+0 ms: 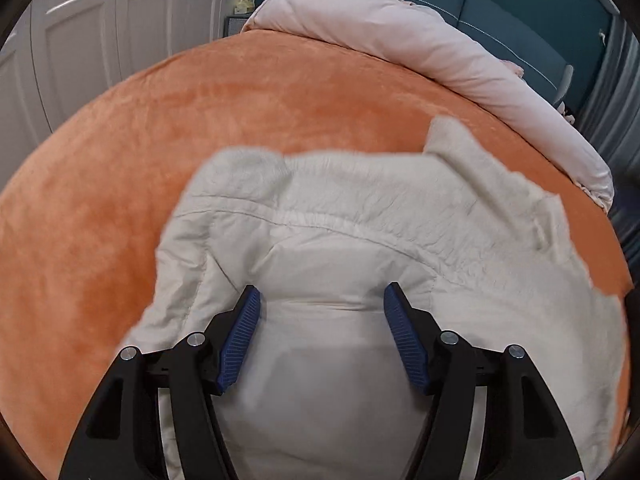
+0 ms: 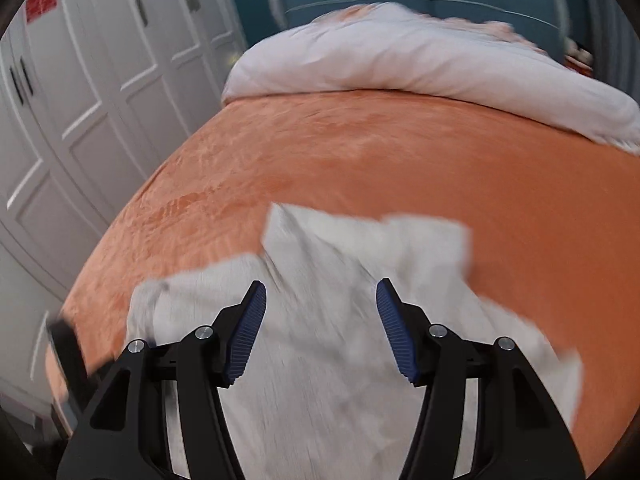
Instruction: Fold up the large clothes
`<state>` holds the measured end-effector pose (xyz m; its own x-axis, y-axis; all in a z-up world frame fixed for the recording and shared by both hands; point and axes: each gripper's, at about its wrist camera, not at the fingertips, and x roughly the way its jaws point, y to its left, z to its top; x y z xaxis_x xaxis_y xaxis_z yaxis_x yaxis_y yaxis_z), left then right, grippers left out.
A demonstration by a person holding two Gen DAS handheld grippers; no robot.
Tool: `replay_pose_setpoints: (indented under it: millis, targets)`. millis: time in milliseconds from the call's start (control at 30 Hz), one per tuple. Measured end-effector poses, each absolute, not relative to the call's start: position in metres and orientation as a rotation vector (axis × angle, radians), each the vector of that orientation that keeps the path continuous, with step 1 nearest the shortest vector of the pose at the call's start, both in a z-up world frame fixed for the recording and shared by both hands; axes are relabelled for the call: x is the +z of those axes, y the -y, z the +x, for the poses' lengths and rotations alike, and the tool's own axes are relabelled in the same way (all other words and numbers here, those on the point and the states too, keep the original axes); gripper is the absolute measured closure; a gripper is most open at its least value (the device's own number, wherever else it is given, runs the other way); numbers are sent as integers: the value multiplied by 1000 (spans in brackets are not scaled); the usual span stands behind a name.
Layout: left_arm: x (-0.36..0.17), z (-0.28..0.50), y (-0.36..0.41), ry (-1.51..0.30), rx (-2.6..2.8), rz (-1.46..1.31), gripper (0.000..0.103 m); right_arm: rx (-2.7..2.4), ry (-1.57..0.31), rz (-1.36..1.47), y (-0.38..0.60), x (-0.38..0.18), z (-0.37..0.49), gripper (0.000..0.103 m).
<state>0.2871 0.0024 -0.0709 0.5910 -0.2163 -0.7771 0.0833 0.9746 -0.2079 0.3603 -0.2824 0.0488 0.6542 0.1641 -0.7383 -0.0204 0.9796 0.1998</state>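
Orange bedspread [image 1: 120, 160] bears cream garment [image 1: 340, 240] (duvet [image 1: 400, 40] beyond); both grippers [image 1: 322, 300] [image 2: 320, 296] spread, empty.

No text, brand or number can be read in either view. In the right wrist view, red rectangular stickers [image 2: 41, 3] sit at the tops of the white panelled wardrobe doors [image 2: 100, 92] at about ten to eleven o'clock, but motion blur leaves any print on them illegible. In the left wrist view, a small scrap of red marking [image 1: 573, 476] shows at the bottom rim at about five o'clock, cut off by the frame edge and too little of it visible to make out any letters.
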Motion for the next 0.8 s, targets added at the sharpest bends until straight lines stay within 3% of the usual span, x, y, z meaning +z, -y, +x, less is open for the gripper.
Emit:
replay_pose_setpoints:
  millis: [200,233,267,300,433,567,700,800]
  targets:
    - [-84,283,-9,-878,-193,-197,38,131,-979,125,236,4,467,47]
    - [-86,283,-8,-873,-194,-202,38,127,-1012,128,233,-7,477,52]
    - [-86,281,-9,-866,-197,-205,37,124,-1051,128,228,-20,486,66]
    - [-86,280,-10,-863,-198,-208,37,123,-1072,122,226,-27,491,98]
    - [-88,280,-11,-853,-204,-223,37,103,-882,297,262,-7,471,98]
    - [-89,281,-9,-852,-197,-209,37,59,-958,418,294,-49,477,96]
    - [-89,282,-10,-855,-197,-211,37,-79,-693,601,340,4,436,92]
    - [-88,283,-9,-859,-197,-212,37,-94,-677,646,376,26,406,92]
